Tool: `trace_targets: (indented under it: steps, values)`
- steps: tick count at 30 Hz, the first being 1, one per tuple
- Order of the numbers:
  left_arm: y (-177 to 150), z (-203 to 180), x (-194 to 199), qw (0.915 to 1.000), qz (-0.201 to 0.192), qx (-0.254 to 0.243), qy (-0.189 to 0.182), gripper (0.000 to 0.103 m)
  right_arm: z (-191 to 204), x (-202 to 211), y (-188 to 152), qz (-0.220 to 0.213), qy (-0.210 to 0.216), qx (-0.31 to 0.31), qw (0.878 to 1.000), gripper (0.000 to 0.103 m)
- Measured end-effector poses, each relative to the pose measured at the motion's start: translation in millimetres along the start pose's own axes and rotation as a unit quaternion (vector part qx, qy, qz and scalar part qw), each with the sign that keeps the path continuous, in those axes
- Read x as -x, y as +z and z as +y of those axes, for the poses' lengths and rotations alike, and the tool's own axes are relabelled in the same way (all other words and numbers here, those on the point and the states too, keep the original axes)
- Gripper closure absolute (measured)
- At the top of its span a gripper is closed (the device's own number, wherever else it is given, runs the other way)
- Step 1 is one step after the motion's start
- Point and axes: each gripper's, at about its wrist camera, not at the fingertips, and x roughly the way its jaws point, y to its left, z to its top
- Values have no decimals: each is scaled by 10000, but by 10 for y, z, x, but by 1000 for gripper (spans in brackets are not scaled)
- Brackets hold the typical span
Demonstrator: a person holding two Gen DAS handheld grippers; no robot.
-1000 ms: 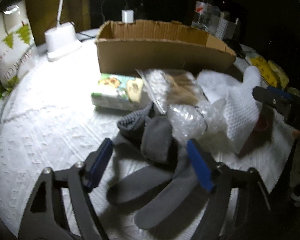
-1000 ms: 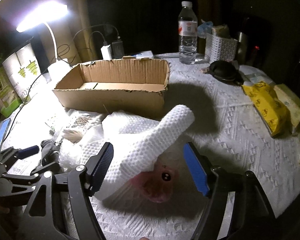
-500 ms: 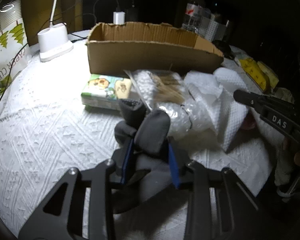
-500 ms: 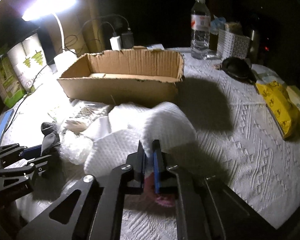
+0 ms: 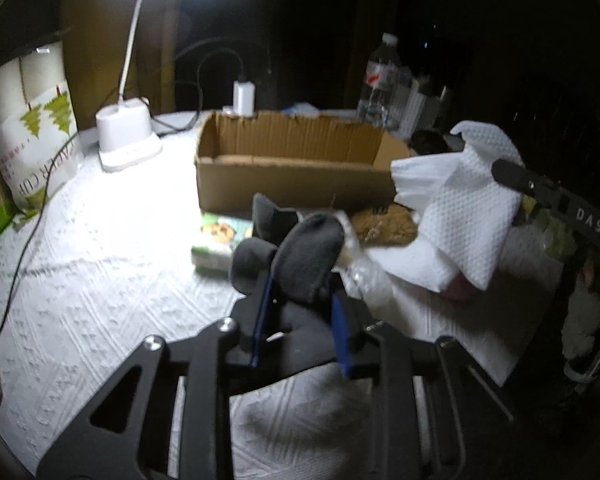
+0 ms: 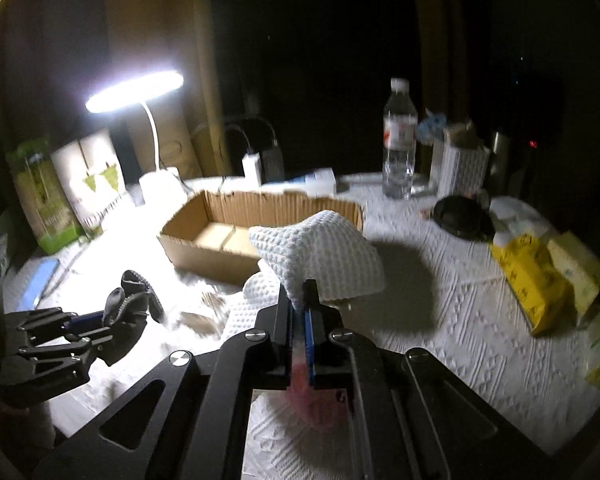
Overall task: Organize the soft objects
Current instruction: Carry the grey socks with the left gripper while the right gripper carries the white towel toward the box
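Left tool (image 5: 300, 334) pinching limp grey socks (image 5: 300, 256), right tool (image 6: 299, 334) pinching floppy white cloth (image 6: 324, 256); both light, bunch-grip near worktop's middle, by box (image 6: 220, 240).

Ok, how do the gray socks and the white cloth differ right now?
The socks are dark gray and bunched into a small bundle; the cloth is white, waffle-textured and much larger. The socks sit in the left hand-held gripper; the cloth in the right hand-held gripper, part of it trailing onto the table. Both are soft, pinched and near the box.
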Motion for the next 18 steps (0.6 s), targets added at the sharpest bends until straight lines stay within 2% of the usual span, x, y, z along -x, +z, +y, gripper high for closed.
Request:
trace_targets:
  steps: [10, 18]
  values:
    - [258, -29, 175, 9994, -346, -63, -48, 77, -43, 215, 285, -415, 61, 54, 9991, 98]
    - [470, -77, 195, 9984, -534, -154, -139, 77, -111, 228, 464, -618, 80, 142, 9980, 98]
